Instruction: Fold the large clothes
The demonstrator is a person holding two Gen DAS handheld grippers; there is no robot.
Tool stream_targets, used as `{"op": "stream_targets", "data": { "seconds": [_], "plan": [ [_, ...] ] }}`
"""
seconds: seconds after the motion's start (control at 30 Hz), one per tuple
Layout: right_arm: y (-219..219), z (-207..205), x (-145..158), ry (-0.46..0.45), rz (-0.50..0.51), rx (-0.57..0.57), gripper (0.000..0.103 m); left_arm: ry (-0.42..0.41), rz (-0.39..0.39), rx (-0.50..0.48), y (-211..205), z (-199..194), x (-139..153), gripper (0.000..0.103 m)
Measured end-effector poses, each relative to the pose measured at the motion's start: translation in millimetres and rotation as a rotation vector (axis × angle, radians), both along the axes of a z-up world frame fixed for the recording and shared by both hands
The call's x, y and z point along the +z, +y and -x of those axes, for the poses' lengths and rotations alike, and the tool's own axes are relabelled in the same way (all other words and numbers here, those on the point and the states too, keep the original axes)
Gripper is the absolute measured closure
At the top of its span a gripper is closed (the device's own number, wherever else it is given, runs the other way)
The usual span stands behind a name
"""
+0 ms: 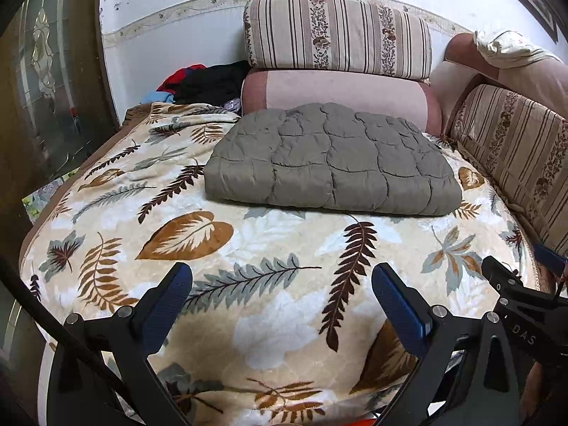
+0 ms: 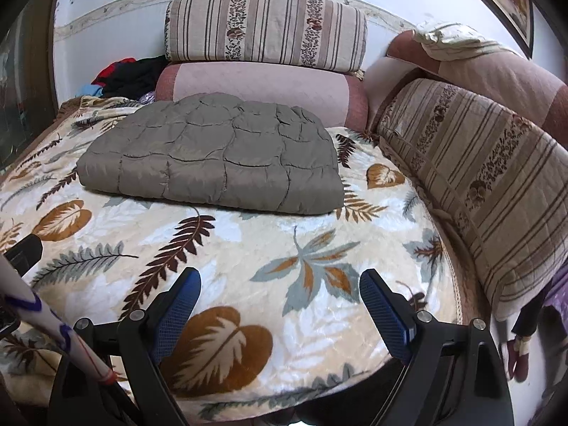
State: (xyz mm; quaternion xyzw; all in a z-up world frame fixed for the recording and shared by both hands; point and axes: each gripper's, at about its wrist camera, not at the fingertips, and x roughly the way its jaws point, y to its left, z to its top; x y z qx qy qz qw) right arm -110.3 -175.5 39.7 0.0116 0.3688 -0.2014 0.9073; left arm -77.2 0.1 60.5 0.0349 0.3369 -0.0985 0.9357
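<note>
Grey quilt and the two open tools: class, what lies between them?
Only bare leaf-print blanket, shown in both wrist views. Nothing else lies between the folded quilt, the left tool and the right tool.

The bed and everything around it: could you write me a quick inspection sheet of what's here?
Surface: bed with a leaf-print blanket.
Job's things: grey quilted garment, folded flat at the far end.
Clutter: heap of dark, red and blue clothes in the far left corner.
Grippers: left gripper and right gripper both open, holding nothing, above the near edge.
Cables: nothing seen.
Surroundings: striped cushions, pink bolster, white wall.
</note>
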Motion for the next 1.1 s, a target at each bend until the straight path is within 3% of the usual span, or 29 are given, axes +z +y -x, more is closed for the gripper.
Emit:
{"op": "stream_targets", "data": {
  "seconds": [0.3, 1.1],
  "plan": [
    [6, 19, 4, -0.05, 0.009, -0.039, 0.009, -0.011, 0.002, 0.0, 4, 15, 3, 0.002],
    [14, 9, -11, -0.012, 0.007, -0.004, 0.009, 0.024, -0.007, -0.037, -6, 8, -7, 0.002]
  ]
}}
